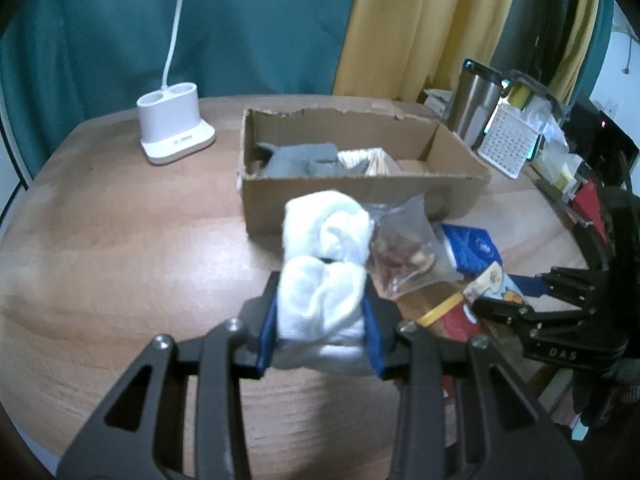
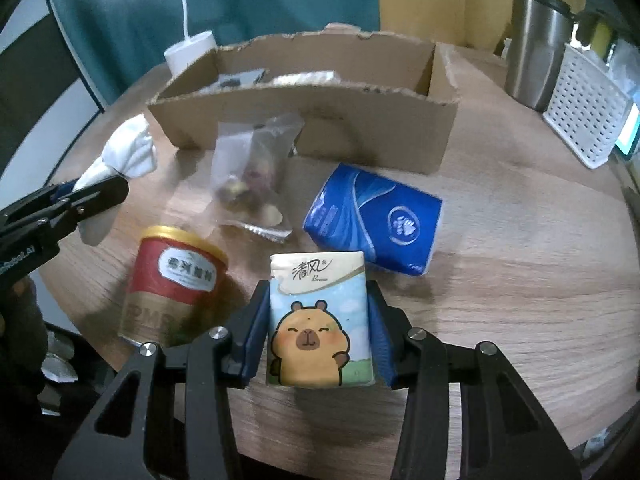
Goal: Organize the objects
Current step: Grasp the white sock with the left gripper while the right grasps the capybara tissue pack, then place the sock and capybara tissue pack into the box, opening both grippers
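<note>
My left gripper (image 1: 320,320) is shut on a rolled white cloth (image 1: 324,264) and holds it above the table, in front of the open cardboard box (image 1: 360,196). The cloth also shows in the right wrist view (image 2: 128,152). My right gripper (image 2: 320,328) is shut on a tissue pack with a cartoon capybara (image 2: 316,316), low over the table. A clear snack bag (image 2: 252,184), a blue tissue pack (image 2: 376,220) and a red can (image 2: 172,284) lie in front of the box (image 2: 360,136). The box holds a grey item (image 1: 304,158) and a pale bundle (image 1: 368,160).
A white lamp base (image 1: 172,128) stands back left on the round wooden table (image 1: 120,240). A steel tumbler (image 2: 536,48) and a white perforated basket (image 2: 588,108) stand back right. Teal and yellow curtains hang behind.
</note>
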Demonstrator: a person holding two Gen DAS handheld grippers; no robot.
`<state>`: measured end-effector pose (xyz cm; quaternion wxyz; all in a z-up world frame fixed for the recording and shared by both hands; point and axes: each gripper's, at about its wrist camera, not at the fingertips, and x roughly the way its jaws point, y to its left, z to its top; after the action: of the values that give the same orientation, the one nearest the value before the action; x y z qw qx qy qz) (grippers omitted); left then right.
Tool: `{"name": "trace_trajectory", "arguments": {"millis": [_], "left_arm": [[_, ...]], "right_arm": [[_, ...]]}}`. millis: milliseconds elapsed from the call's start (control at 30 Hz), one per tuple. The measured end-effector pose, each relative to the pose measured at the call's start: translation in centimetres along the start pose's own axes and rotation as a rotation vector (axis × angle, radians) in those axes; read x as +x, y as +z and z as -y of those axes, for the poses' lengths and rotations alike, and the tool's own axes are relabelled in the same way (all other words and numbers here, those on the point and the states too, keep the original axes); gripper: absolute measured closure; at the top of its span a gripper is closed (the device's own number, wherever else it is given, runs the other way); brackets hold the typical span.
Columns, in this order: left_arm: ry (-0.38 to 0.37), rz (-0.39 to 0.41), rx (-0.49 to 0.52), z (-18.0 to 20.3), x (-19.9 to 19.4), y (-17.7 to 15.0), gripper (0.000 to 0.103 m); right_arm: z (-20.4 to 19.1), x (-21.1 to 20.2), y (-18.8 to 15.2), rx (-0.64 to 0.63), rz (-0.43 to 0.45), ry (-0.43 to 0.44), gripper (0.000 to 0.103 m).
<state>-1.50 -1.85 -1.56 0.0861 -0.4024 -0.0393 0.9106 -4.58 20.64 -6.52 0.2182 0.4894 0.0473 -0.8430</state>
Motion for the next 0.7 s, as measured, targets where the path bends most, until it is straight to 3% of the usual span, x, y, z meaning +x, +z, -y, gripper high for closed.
{"name": "trace_trajectory", "arguments": {"millis": [700], "left_arm": [[-0.040,0.038,0.021,3.3,1.1,5.7,0.066]], "right_arm": [[4.6,-4.2,5.2,0.029,0.133,0.007,0.055]]}}
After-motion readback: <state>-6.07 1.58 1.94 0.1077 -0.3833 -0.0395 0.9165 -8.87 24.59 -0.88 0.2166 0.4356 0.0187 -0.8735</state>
